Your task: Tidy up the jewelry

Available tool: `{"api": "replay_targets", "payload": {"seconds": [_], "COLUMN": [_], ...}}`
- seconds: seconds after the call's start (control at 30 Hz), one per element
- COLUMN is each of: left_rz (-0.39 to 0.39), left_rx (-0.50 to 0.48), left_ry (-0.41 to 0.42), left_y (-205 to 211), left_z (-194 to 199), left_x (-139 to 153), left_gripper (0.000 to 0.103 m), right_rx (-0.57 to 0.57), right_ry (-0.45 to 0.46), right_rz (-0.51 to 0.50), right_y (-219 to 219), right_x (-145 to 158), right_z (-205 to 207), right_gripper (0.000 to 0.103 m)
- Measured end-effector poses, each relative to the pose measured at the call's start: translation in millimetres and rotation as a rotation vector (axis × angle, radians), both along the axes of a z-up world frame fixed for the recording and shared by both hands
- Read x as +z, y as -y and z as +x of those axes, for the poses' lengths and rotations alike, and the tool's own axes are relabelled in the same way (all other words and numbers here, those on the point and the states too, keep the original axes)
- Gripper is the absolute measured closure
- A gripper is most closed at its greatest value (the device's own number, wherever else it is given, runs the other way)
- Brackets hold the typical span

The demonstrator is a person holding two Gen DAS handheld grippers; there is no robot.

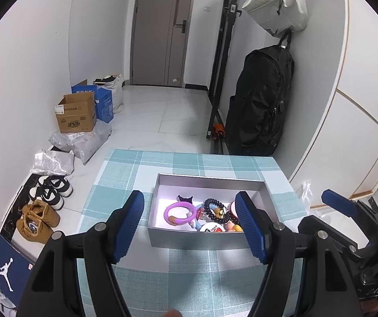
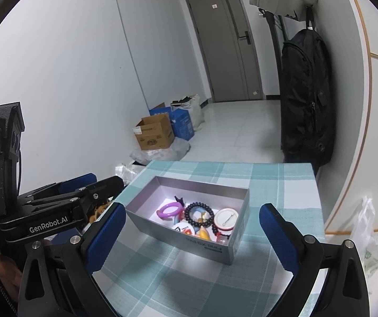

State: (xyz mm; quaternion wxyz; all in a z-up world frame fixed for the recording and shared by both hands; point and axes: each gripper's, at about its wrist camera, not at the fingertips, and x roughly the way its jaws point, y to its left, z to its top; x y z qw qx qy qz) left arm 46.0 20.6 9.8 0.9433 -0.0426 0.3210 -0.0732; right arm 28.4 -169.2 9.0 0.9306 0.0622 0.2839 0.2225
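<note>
1. Far left, off the table: shoes [image 1: 43, 206] and a cardboard box [image 1: 76, 116] line the floor by the wall, apart from the work.

2. The left gripper [image 1: 191, 222] hovers above the checked tablecloth [image 1: 125, 174], its blue-padded jaws spread wide and holding nothing.

3. Centre: a shallow grey box [image 2: 173, 235] sits on the cloth with the jewelry already gathered inside it, a purple bangle [image 2: 169, 209], a dark bead bracelet [image 2: 189, 208], a round white-and-red piece [image 2: 226, 219] and smaller trinkets crowded toward one end. No jewelry shows on the cloth itself.

4. Right: the right gripper [image 2: 191, 235] is held short of the box, jaws likewise wide apart and empty.

5. The scene fits either a box about to be sorted or one just filled (a single moment cannot say which). Any grasp here would go best from above onto a single ring's rim, with the pile's tangles kept in mind, since bracelets overlap and one could drag another.

6. Hard to read: the left gripper's right finger covers part of the pile in its own view; the box's near wall hides the closest items; the small yellow and red pieces are too small to identify; the box's printed label is upside down and blurred.
</note>
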Motion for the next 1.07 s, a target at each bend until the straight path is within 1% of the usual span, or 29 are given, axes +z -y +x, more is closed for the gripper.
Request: {"api": "replay_targets", "payload": {"seconds": [0.17,0.87,1.07], "left_rz": [-0.002,-0.001,-0.011], "left_rx": [-0.016,-0.002,-0.014], "left_ry": [0.007,0.009,0.015], "left_y": [1.6,0.3,-0.9], "left_z": [-1.0,-1.9,-1.7], "left_x": [1.0,1.3,1.9], "left_gripper": [0.036,0.036,0.036], "right_rx": [-0.008,-0.024,-0.021], "right_ry": [-0.008,-0.015,-0.015], "right_rz": [-0.01,0.001,-0.006], "right_y": [0.9,3.0,2.6], "right_x": [-1.5,-1.5,-1.8], "right_z": [1.2,1.2,2.3], "right_gripper": [0.001,0.001,0.001]}}
